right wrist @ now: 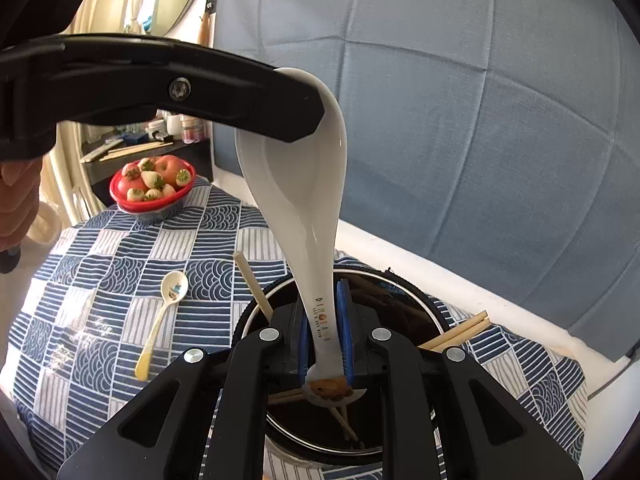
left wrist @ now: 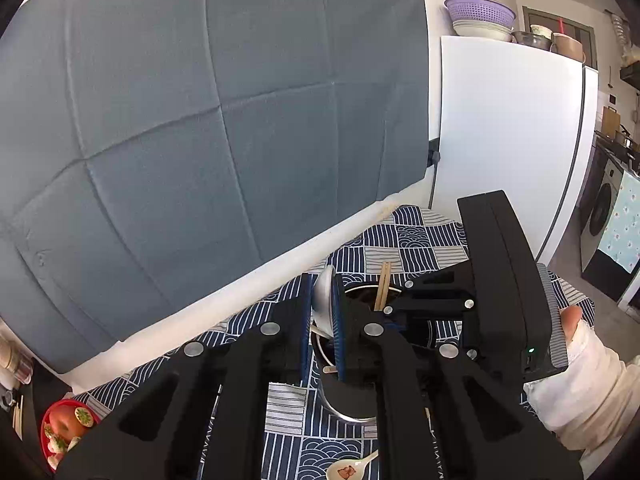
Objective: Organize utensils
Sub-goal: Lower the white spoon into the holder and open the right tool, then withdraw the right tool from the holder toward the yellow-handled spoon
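Note:
A large white ceramic spoon (right wrist: 298,184) is held at both ends above a dark round container (right wrist: 424,304). My right gripper (right wrist: 323,320) is shut on its printed handle, blue pads (right wrist: 345,320) pressing both sides. One finger (right wrist: 240,92) of the left gripper covers the tip of the spoon's bowl. In the left wrist view my left gripper (left wrist: 322,300) is shut on the spoon's bowl (left wrist: 323,292), over the container's metal rim (left wrist: 348,418). Wooden chopsticks (left wrist: 384,284) stand inside the container, and one chopstick (right wrist: 254,284) leans out. A small yellow-handled spoon (right wrist: 168,300) lies on the tablecloth.
A red bowl of fruit (right wrist: 154,184) sits at the far left of the blue patterned tablecloth (right wrist: 100,320). A grey-blue padded panel (right wrist: 440,100) backs the table. A white fridge (left wrist: 508,140) stands to the right. A hand in a white sleeve (left wrist: 576,340) grips the right tool.

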Demonstrator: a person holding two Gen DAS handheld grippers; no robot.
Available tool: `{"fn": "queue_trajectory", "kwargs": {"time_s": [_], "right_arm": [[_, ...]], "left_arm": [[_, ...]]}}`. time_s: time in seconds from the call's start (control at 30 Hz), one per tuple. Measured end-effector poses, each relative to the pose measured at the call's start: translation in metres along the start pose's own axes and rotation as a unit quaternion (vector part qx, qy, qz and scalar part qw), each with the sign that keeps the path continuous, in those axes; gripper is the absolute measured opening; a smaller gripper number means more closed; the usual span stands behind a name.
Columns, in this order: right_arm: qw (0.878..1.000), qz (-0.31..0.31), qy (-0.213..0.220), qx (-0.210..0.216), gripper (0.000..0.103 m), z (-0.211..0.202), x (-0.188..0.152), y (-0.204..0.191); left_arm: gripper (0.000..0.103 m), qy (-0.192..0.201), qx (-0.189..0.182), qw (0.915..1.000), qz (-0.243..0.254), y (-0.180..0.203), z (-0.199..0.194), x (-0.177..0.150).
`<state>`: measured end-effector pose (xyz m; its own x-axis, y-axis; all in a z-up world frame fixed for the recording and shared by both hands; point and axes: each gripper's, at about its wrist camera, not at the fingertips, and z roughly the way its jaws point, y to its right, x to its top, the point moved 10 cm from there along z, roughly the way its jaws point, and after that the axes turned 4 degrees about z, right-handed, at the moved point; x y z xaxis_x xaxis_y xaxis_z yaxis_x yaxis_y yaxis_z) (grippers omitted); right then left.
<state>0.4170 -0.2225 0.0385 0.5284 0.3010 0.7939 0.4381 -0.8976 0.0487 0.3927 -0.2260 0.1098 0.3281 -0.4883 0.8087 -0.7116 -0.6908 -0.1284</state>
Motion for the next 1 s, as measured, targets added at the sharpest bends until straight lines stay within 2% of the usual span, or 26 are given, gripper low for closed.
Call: {"fn": "queue_trajectory", "kwargs": {"time_s": [0.17,0.2,0.23,0.27,0.3,0.33,0.37,0.4,0.43,0.47,0.57,0.77,1.0], "right_arm": [[1.000,0.008,0.005,-0.003,0.015,-0.005,-0.001,0.002],[1.000,0.009,0.008,-0.005,0.017,-0.007,-0.001,0.002],[1.000,0.010,0.010,-0.004,0.031,-0.010,-0.001,0.001],[1.000,0.012,0.015,-0.005,0.041,-0.013,0.000,0.002],[0.999,0.013,0.022,-0.021,0.060,-0.018,0.001,0.004],[0.998,0.011,0.034,-0.042,0.070,-0.023,0.003,0.008],[0.998,0.011,0.044,-0.048,0.072,-0.029,0.005,0.010],[0.997,0.013,0.053,-0.051,0.084,-0.035,0.007,0.011],[0.996,0.018,0.060,-0.058,0.090,-0.040,0.008,0.013],[0.995,0.021,0.070,-0.073,0.090,-0.046,0.010,0.017],[0.992,0.018,0.081,-0.093,0.090,-0.059,0.011,0.018],[0.992,0.010,0.082,-0.097,0.091,-0.072,0.005,0.010],[0.993,-0.005,0.078,-0.085,0.093,-0.079,-0.004,-0.014]], "left_arm": [[0.011,0.002,-0.013,0.9998,-0.014,0.001,-0.003,-0.002],[0.022,0.007,-0.013,0.9997,-0.019,0.000,-0.006,-0.002],[0.032,0.013,-0.009,0.9996,-0.022,-0.001,-0.010,-0.001],[0.053,0.020,-0.004,0.9994,-0.026,-0.007,-0.015,-0.002],[0.064,0.027,0.000,0.9991,-0.031,-0.010,-0.020,-0.001],[0.066,0.031,0.003,0.9988,-0.037,-0.013,-0.024,-0.001],[0.070,0.032,0.006,0.9985,-0.043,-0.017,-0.028,-0.002],[0.081,0.034,0.012,0.9982,-0.048,-0.020,-0.031,-0.002],[0.087,0.039,0.024,0.9977,-0.050,-0.025,-0.036,-0.003],[0.092,0.044,0.035,0.9971,-0.050,-0.028,-0.040,-0.003],[0.097,0.049,0.052,0.9960,-0.054,-0.039,-0.051,-0.007],[0.097,0.046,0.059,0.9952,-0.063,-0.053,-0.064,-0.024],[0.097,0.027,0.070,0.9951,-0.065,-0.070,-0.072,-0.061]]}}
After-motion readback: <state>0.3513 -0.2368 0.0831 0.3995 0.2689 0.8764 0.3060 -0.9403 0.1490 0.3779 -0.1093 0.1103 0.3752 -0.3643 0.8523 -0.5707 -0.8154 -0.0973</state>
